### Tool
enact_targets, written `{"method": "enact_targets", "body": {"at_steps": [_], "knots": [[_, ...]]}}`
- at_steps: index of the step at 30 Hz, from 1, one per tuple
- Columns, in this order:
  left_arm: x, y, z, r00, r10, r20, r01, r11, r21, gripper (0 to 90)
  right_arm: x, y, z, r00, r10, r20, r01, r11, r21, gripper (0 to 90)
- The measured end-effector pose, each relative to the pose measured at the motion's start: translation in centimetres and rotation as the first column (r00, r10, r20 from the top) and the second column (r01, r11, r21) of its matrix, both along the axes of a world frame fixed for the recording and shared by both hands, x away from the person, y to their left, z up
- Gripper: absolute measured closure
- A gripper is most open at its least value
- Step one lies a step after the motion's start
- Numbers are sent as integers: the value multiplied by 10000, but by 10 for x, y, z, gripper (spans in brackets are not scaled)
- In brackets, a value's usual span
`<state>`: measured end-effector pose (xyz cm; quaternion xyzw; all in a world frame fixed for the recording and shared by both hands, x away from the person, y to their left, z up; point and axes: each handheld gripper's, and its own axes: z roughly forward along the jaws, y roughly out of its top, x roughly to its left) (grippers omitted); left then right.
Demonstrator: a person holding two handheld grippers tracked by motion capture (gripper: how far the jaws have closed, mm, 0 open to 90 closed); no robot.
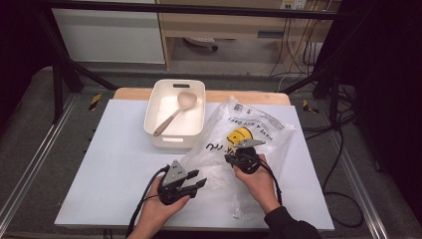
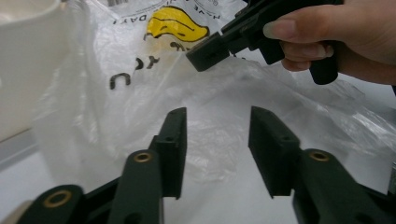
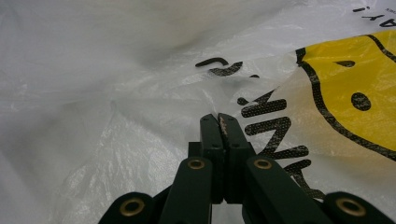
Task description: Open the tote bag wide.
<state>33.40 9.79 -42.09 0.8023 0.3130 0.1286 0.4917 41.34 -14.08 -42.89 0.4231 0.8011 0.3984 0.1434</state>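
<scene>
- Pinching nothing I can see, my right gripper (image 3: pixel 220 119) has its jaws pressed together, resting over the plastic bag (image 3: pixel 140 93).
- My left gripper (image 2: pixel 217 140) gapes wide, empty, at the bag's edge.

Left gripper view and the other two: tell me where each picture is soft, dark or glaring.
High view: even light on the table, black at both side edges. Left gripper view: the white bin at left is blurred and washed out; the plastic bag is softer far off. Right gripper view: bag print sharp, upper left hazy.
</scene>
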Motion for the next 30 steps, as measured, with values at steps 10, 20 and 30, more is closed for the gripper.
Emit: {"method": "enact_targets", "body": {"at_steps": [10,20,30], "knots": [[30,-51,-26,9984,-298,-490,365,9891,1430,843,-4,-2,6,9997,-233,-35,234,9991,364,900],[33,-61,-38,9986,-503,-181,532,9680,2451,900,1,-14,19,9969,-726,308,688,9913,1120,900],[38,-58,-38,9963,-698,-504,791,9732,2158,900,6,-23,50,9896,-1139,875,1010,9850,1397,900]]}}
